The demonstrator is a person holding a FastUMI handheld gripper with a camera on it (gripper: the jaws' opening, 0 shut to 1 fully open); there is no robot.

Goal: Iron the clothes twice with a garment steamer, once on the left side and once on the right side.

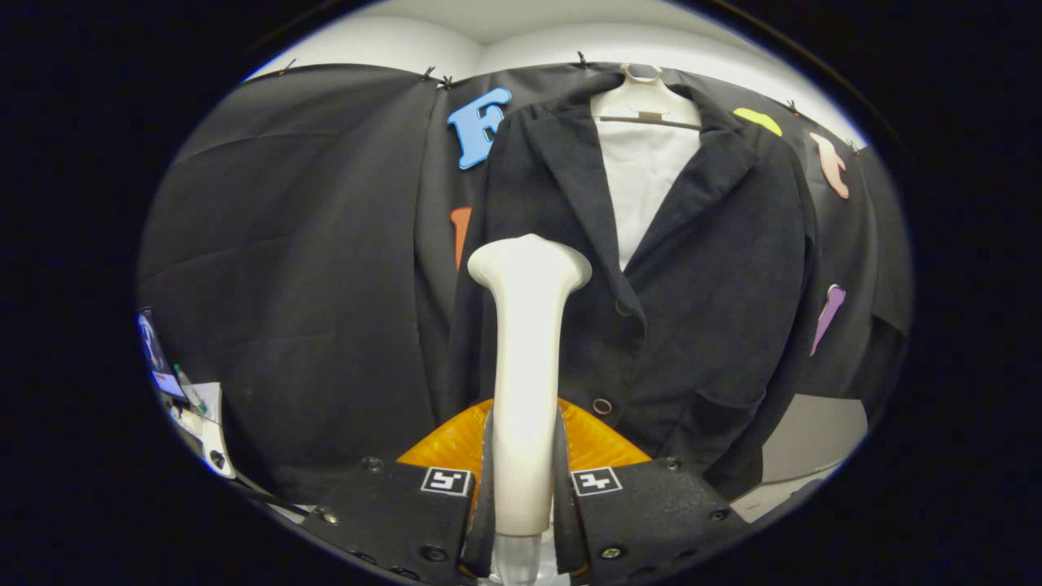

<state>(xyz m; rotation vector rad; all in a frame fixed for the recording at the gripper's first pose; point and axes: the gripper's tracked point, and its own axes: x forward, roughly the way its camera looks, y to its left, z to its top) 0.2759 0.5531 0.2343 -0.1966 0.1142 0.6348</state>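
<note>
A white garment steamer (525,366) stands upright between my fingers, its flared head up against the jacket's left front panel. My gripper (524,480) is shut on the steamer's handle. The dark jacket (700,268) hangs on a white hanger (645,99) just beyond the steamer, lapels open over a white panel (643,183). Two buttons show on its front, one beside the steamer's neck and one lower down. An orange ribbed part (590,439) sits right behind the handle, partly hidden by my fingers.
The black cloth wall (301,268) hangs behind and to the left of the jacket. A cluttered white surface with a screen (183,391) sits low at the left. A pale table or floor patch (814,439) lies below the jacket's right hem.
</note>
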